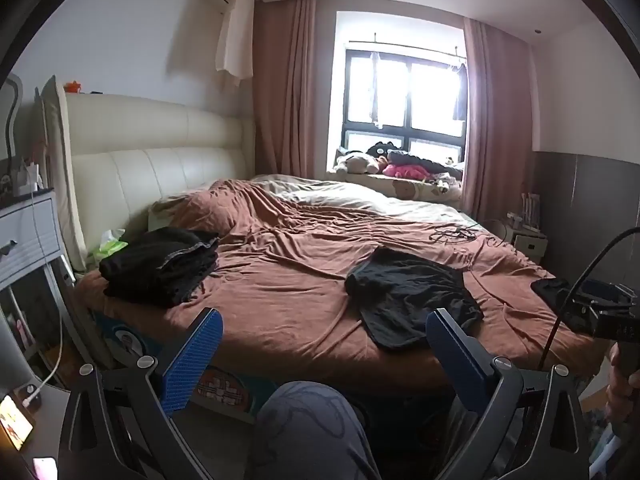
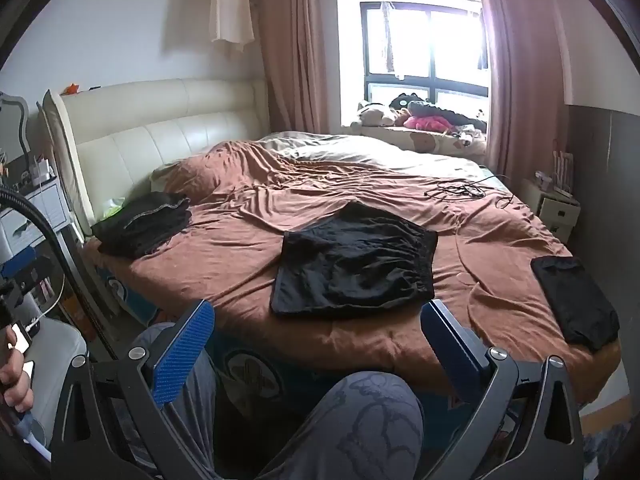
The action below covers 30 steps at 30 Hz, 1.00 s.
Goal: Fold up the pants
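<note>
Black pants lie folded into a rough rectangle on the brown bedspread near the bed's front edge; in the left wrist view the black pants sit right of centre. My left gripper is open and empty, held back from the bed edge, short of the pants. My right gripper is open and empty, just in front of the pants' near edge. The right gripper's body shows at the right edge of the left wrist view.
A pile of folded dark clothes sits at the bed's left near the cream headboard. A small folded black garment lies at the bed's right edge. Cables lie further back. A nightstand stands left. My knee is below.
</note>
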{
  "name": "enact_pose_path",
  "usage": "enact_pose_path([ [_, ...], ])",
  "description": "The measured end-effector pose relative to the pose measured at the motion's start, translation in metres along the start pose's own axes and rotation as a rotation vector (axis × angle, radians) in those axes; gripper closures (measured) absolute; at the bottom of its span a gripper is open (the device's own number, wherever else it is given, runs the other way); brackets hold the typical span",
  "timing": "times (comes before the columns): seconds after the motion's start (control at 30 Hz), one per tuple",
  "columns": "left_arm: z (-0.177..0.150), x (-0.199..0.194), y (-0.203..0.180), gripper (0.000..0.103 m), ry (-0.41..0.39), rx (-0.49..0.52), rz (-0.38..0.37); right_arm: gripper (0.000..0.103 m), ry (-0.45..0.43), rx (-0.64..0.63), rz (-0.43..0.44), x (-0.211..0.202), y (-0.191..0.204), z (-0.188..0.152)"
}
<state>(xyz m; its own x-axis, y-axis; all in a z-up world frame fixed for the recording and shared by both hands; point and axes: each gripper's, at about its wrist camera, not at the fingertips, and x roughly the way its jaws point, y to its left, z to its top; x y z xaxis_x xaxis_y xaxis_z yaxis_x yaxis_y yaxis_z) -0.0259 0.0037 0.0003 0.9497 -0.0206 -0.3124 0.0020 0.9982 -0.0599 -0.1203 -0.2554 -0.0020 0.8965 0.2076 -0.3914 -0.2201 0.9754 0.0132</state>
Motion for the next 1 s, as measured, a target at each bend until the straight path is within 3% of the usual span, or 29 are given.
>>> enact_pose_path([
  [0.2,-0.006,0.009,0.001,0.000,0.030,-0.007,-0.021,0.000,-0.011,0.018,-0.011,0.002,0.011,0.002],
  [0.7,-0.008,0.014,0.000,0.000,0.047,-0.004,-0.034,0.000,-0.007,0.101,0.033,0.006,-0.002,0.002],
  [0.87,-0.008,0.015,0.001,0.000,0.049,-0.012,-0.028,0.000,-0.025,-0.001,-0.012,0.006,0.000,0.000],
  [1.0,-0.007,0.014,0.002,0.000,0.048,-0.011,-0.023,0.000,-0.021,0.000,-0.006,0.003,0.000,0.000],
])
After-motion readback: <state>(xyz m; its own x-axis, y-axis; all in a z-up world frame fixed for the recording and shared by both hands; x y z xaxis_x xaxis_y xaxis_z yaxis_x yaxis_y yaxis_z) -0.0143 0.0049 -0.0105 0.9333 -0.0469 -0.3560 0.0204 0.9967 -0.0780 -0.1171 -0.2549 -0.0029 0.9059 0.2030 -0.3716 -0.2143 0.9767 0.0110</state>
